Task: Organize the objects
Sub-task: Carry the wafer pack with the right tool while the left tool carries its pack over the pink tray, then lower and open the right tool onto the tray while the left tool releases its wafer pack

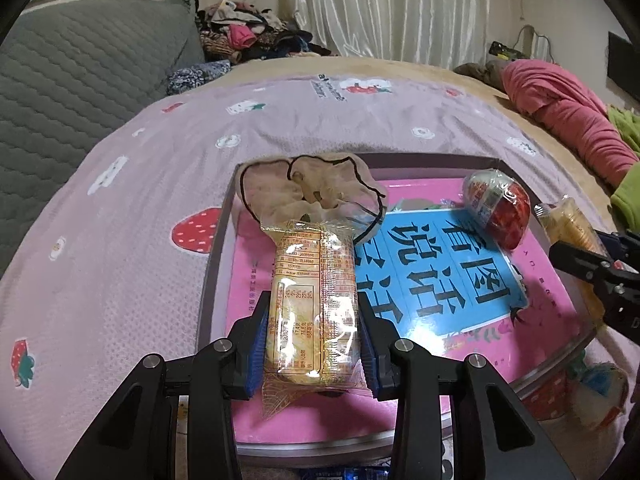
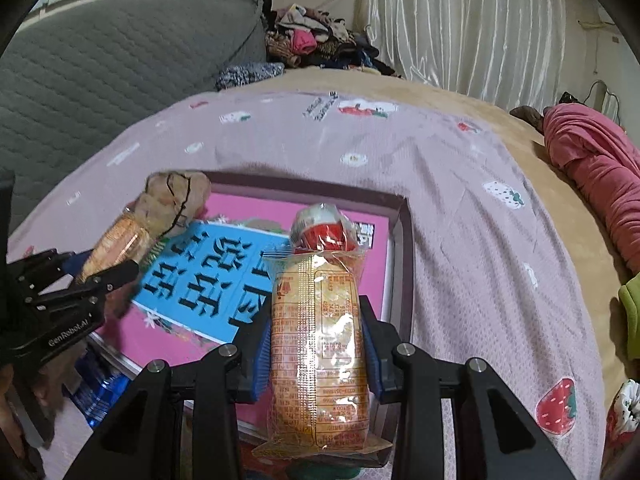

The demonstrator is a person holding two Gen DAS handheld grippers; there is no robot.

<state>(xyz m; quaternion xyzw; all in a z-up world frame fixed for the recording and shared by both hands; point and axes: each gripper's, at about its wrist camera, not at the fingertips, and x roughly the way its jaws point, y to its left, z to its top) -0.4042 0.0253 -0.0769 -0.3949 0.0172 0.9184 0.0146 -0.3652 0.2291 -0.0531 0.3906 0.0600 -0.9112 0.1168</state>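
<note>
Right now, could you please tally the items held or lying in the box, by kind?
Cracker packets: 2, one in the left claw, one in the right claw
Egg-shaped wrapped toy: 1
Beige scrunchie: 1
Pink and blue book: 1
Total: 5

Light: soft, even indoor light, moderately bright | Glare: white highlights on the satin curtain and on the cracker packet wrapper | Shadows: faint | Distortion: strong fisheye bending, black corner vignette | Blur: slight softness toward edges, centre sharp
</note>
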